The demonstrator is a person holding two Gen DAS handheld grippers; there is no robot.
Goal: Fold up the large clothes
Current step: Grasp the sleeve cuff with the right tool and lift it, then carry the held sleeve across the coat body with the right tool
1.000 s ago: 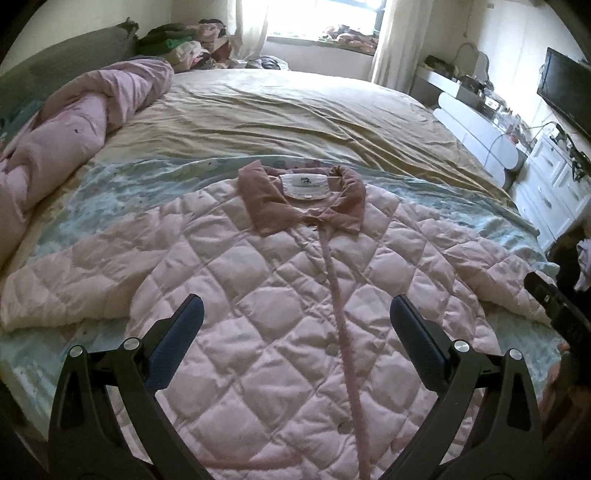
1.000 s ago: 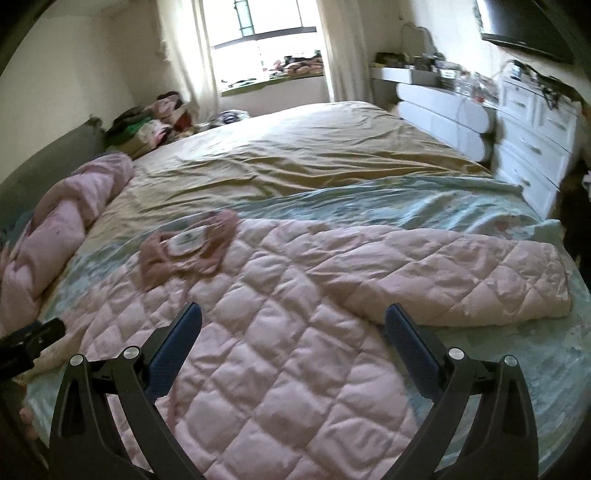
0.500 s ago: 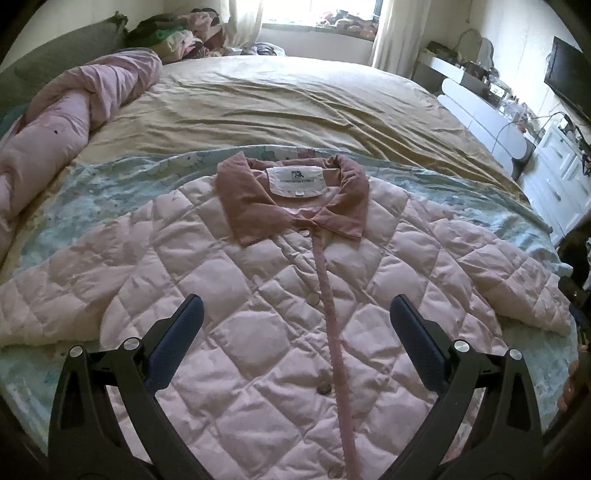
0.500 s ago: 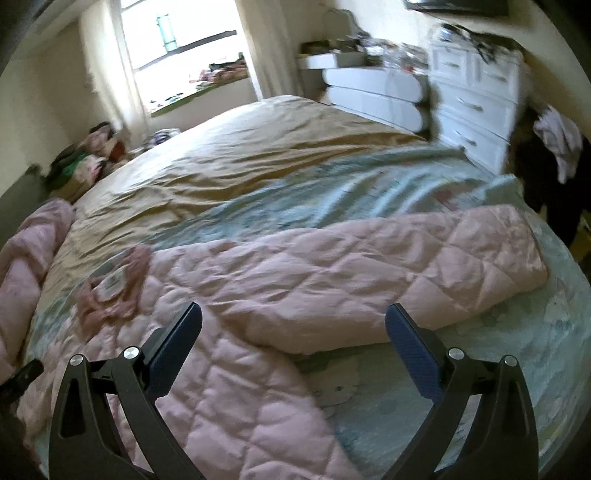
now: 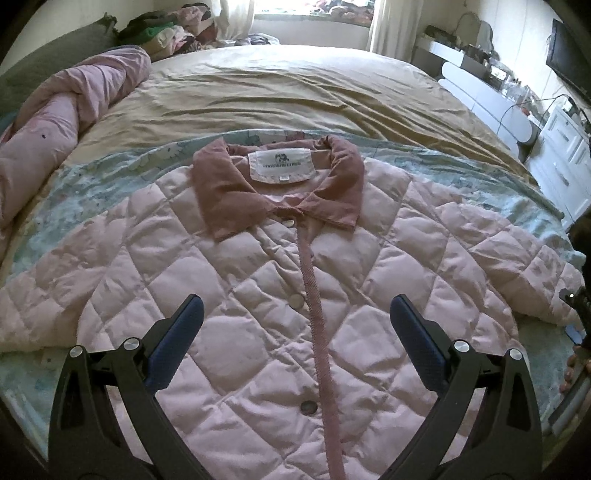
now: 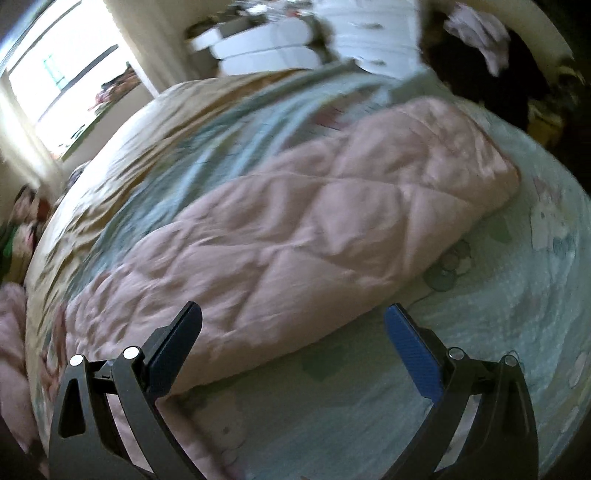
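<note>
A pale pink quilted jacket [image 5: 229, 295] lies flat and buttoned on the bed, front up, with a darker pink collar [image 5: 277, 184] and both sleeves spread out. My left gripper [image 5: 295, 317] is open and empty, hovering over the jacket's chest near the button strip. My right gripper [image 6: 291, 325] is open and empty, just above the lower edge of the jacket's right sleeve [image 6: 314, 229], which lies on the light blue printed sheet [image 6: 480, 314]. The right wrist view is blurred.
A tan bedspread [image 5: 295, 92] covers the far half of the bed. A rolled pink duvet [image 5: 55, 122] lies along the left edge. White drawers [image 5: 561, 158] stand to the right and piled clothes [image 5: 173, 33] by the window.
The left gripper has moved forward over the jacket toward the collar. The right gripper has swung right and dropped close to the right sleeve. Both stayed open.
</note>
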